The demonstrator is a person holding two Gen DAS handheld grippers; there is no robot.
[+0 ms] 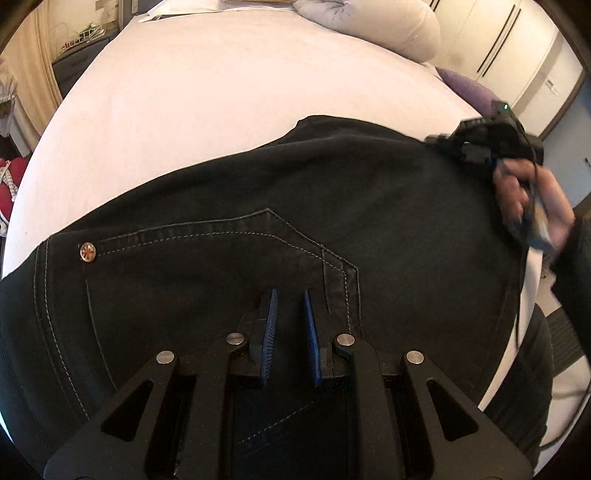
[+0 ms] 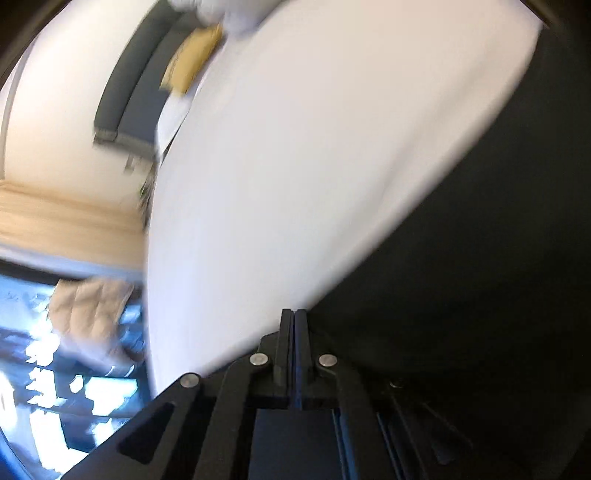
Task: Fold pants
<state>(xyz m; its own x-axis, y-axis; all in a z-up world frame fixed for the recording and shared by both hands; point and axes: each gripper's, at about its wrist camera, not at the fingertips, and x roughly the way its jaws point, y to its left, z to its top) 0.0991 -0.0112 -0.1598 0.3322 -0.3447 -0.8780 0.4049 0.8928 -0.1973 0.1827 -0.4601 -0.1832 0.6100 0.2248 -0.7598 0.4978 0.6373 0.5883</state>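
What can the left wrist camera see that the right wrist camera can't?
Only the left wrist view shows the pants' stitched pocket, the shiny rivet, the left gripper open just above the cloth, the right gripper seen from outside in the person's hand, a rolled duvet and a white wardrobe.

Only the right wrist view, which is blurred, shows the right gripper's fingers pressed together, a grey headboard and a yellow cushion.

Both show the black pants on the white bed.

I see black pants [image 1: 258, 192] with pale stitching on a white sheet [image 1: 184, 92]; blue ribbed pads [image 1: 269, 332].
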